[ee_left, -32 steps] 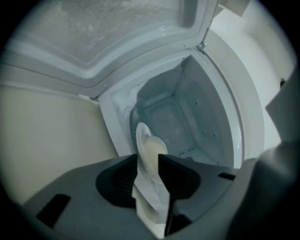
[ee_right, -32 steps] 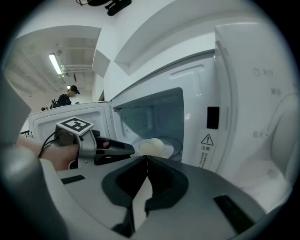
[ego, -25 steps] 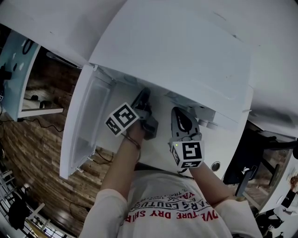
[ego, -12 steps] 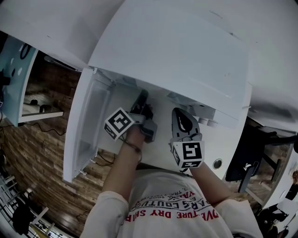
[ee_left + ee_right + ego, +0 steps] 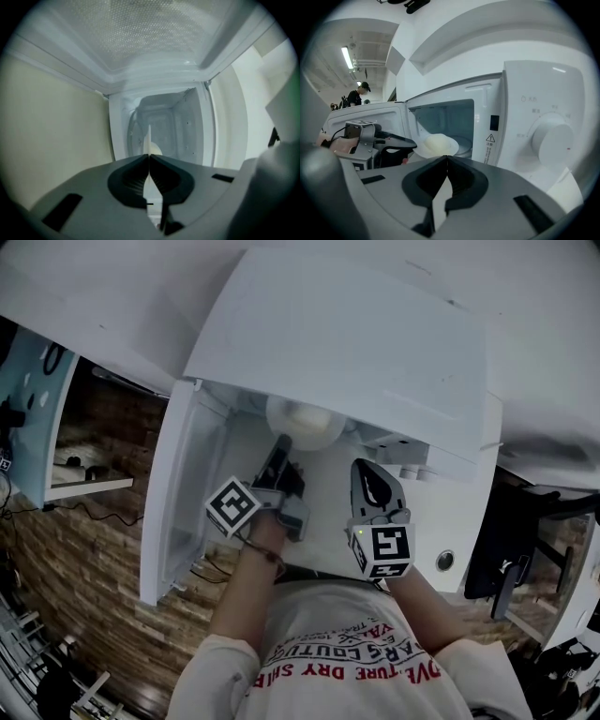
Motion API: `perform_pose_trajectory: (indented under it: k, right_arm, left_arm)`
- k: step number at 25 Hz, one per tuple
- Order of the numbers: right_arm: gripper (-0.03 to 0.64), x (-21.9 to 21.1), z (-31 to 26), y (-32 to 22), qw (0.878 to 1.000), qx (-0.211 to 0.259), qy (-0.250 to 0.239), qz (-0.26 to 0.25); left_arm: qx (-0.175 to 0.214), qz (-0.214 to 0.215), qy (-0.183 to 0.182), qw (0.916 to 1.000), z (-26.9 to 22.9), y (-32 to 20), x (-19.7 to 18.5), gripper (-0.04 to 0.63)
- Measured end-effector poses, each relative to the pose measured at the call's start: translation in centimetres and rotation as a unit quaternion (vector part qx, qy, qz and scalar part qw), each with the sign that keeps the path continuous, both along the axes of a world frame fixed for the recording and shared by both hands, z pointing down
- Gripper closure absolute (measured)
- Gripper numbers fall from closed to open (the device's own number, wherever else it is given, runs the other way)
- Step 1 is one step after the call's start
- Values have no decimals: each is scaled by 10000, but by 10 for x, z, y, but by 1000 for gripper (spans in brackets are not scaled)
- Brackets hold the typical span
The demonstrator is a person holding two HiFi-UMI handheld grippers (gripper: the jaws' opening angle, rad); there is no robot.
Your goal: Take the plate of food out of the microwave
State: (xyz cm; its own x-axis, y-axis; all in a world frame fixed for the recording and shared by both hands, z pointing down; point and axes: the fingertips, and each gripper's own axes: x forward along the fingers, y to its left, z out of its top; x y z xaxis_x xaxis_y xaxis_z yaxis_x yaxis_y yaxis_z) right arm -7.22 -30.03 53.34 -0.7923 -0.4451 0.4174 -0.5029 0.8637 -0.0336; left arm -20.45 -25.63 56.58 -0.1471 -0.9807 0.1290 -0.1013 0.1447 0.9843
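The white plate (image 5: 302, 423) with a pale dome of food sticks out of the open white microwave (image 5: 356, 343). My left gripper (image 5: 281, 444) is shut on the plate's near rim. In the left gripper view the plate (image 5: 149, 138) shows edge-on between the closed jaws of that gripper (image 5: 149, 157), with the microwave cavity (image 5: 168, 126) behind. The right gripper view shows the plate (image 5: 437, 144) at the cavity mouth, with the left gripper (image 5: 412, 143) on its rim. My right gripper (image 5: 375, 486) (image 5: 446, 159) hangs shut with nothing in it, to the right of the plate before the control panel.
The microwave door (image 5: 178, 493) (image 5: 365, 115) stands swung open at the left. A big white knob (image 5: 551, 138) is on the panel at the right. The microwave rests on a white counter (image 5: 459, 521). Wood floor and cables lie far left. A person (image 5: 358, 93) stands in the background.
The left gripper has drawn back toward me, and the plate, hidden under the microwave's top before, now shows at the opening. The right gripper has barely moved.
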Motion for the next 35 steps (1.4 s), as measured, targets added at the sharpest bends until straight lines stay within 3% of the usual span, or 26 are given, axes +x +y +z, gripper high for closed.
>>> perform_pose_trajectory:
  k: [21,35]
  right_arm:
    - [606,30,-58,35,9949,317,-513,804]
    - [606,33,-125,53,9884,751,-970,896]
  left_arm:
    - [730,637,-24,9953,-102,84,44,581]
    - [1155,774,-38,9903,-162,118,42,581]
